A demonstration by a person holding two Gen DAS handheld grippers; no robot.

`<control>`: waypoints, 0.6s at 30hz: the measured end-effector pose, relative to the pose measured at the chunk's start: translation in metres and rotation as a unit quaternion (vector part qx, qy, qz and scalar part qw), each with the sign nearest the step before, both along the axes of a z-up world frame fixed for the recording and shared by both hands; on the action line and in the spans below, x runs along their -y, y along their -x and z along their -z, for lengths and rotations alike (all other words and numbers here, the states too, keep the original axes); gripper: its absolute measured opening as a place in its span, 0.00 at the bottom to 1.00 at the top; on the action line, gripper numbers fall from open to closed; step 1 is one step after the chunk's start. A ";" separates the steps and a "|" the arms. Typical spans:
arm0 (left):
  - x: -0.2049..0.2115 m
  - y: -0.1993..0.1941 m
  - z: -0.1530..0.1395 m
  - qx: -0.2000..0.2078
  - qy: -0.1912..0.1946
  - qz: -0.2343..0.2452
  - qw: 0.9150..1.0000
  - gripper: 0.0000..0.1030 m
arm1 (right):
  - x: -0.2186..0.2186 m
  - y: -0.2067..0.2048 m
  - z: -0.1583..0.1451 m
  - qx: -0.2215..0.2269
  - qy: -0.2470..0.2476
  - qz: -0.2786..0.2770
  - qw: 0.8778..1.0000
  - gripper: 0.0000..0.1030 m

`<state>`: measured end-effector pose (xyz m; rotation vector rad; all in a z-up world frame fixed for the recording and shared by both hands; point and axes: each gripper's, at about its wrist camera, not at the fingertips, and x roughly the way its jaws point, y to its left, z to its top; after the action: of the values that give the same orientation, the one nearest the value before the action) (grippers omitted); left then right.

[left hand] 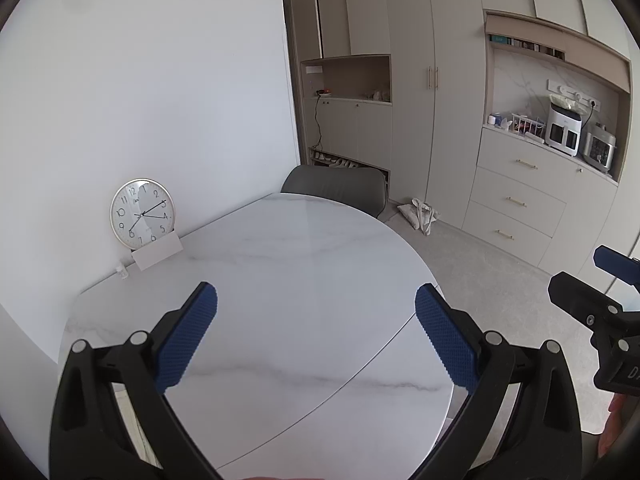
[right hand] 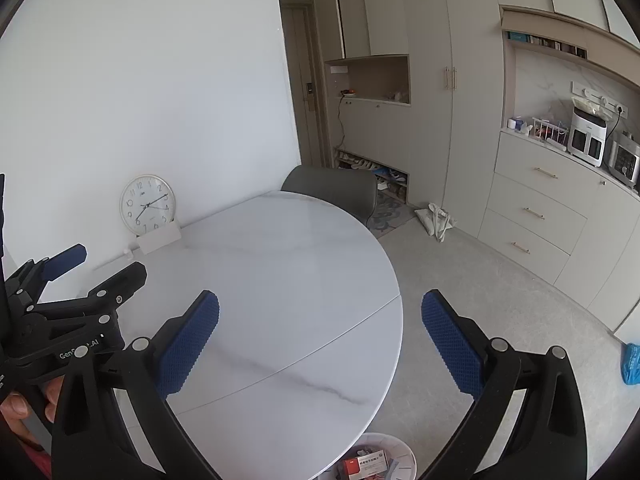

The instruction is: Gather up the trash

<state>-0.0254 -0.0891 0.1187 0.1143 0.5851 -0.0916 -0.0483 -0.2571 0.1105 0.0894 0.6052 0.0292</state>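
My left gripper is open and empty above the white marble round table. My right gripper is open and empty over the table's right edge. A white trash bin stands on the floor under the table's near right edge, holding a red and white box and other scraps. Each gripper shows in the other's view: the right one at the right edge, the left one at the left edge. No loose trash shows on the tabletop.
A round wall clock leans on the wall behind a white card at the table's far left. A grey chair stands beyond the table. A cloth bag and a blue bag lie on the floor. Cabinets line the right.
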 end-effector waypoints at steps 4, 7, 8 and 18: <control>0.001 0.001 0.000 -0.001 0.001 0.000 1.000 0.92 | -0.001 0.000 0.001 -0.001 0.000 0.000 1.000 0.98; 0.000 0.001 -0.001 0.000 0.001 0.000 1.000 0.92 | -0.001 0.000 0.002 -0.001 -0.001 0.000 1.000 0.98; 0.000 0.001 -0.001 0.000 0.001 0.001 1.000 0.92 | -0.001 -0.001 0.002 -0.001 -0.001 -0.001 1.000 0.98; 0.001 0.001 -0.002 0.000 0.003 -0.003 1.000 0.92 | -0.002 -0.002 0.004 -0.002 -0.001 -0.003 1.000 0.98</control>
<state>-0.0263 -0.0896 0.1208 0.1072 0.5853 -0.0877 -0.0463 -0.2552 0.1067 0.0898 0.6101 0.0362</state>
